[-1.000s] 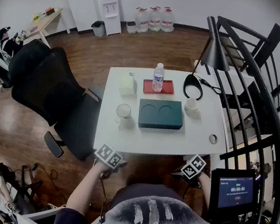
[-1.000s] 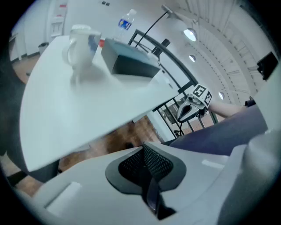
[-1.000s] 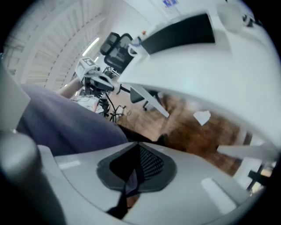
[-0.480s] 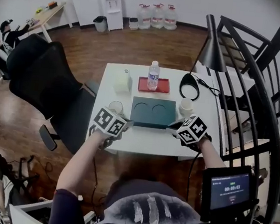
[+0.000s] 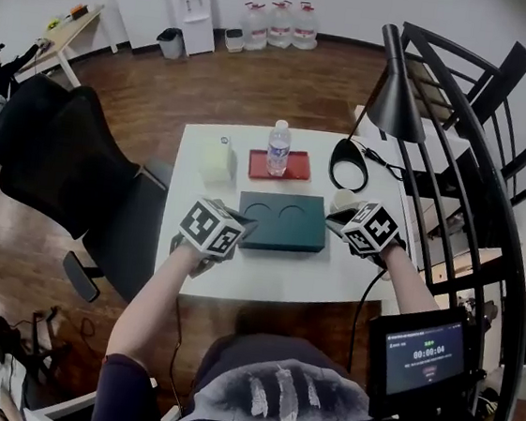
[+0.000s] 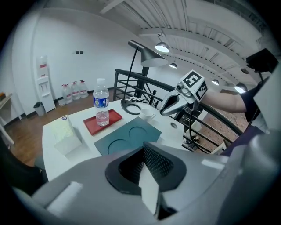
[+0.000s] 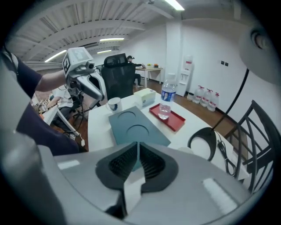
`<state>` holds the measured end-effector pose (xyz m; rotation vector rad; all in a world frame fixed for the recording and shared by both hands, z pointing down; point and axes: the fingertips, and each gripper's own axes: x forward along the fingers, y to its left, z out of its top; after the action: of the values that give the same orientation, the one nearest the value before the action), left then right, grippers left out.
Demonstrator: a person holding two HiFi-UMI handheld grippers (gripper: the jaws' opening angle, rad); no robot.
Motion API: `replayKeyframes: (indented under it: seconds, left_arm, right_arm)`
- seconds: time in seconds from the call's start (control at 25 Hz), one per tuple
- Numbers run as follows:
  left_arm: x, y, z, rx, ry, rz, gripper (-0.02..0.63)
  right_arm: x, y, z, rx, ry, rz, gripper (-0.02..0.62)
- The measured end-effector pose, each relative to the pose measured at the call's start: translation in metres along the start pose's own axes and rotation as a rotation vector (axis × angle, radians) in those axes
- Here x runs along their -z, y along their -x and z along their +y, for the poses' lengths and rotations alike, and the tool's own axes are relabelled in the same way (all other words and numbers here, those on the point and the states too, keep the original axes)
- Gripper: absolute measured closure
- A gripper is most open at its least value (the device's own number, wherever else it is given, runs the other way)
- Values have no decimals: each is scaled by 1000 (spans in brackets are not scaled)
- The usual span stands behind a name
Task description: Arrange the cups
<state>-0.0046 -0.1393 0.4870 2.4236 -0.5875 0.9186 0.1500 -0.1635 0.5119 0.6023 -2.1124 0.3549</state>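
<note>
Nothing placed yet: green tray (image 5: 281, 221) mid tabletop (image 5: 265, 271) w/ both round slots empty. Left cup (image 7: 114, 104) near left edge, right cup (image 6: 147, 113) near right edge. Left hand-held gripper (image 5: 242, 229) & right hand-held gripper (image 5: 339, 221) closed, empty.

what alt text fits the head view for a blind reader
A person holds the left gripper and right gripper over a white table, flanking a teal tray with two round recesses. Behind it are a water bottle on a red tray, a pale box and a black lamp.
</note>
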Motion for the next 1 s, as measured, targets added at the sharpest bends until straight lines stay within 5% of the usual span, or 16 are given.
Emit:
replayKeyframes:
  seconds: [0.4, 0.6, 1.0]
  left_arm:
    - [-7, -18, 16, 62, -39, 27, 606]
    - [-10, -24, 15, 30, -20, 30, 606]
    - [-2, -21, 20, -3, 37, 18, 606]
  right_arm:
    - [61, 27, -89, 153, -86, 180, 349]
    - [107, 3, -119, 123, -74, 332, 348]
    - [127, -56, -125, 47, -43, 423, 348]
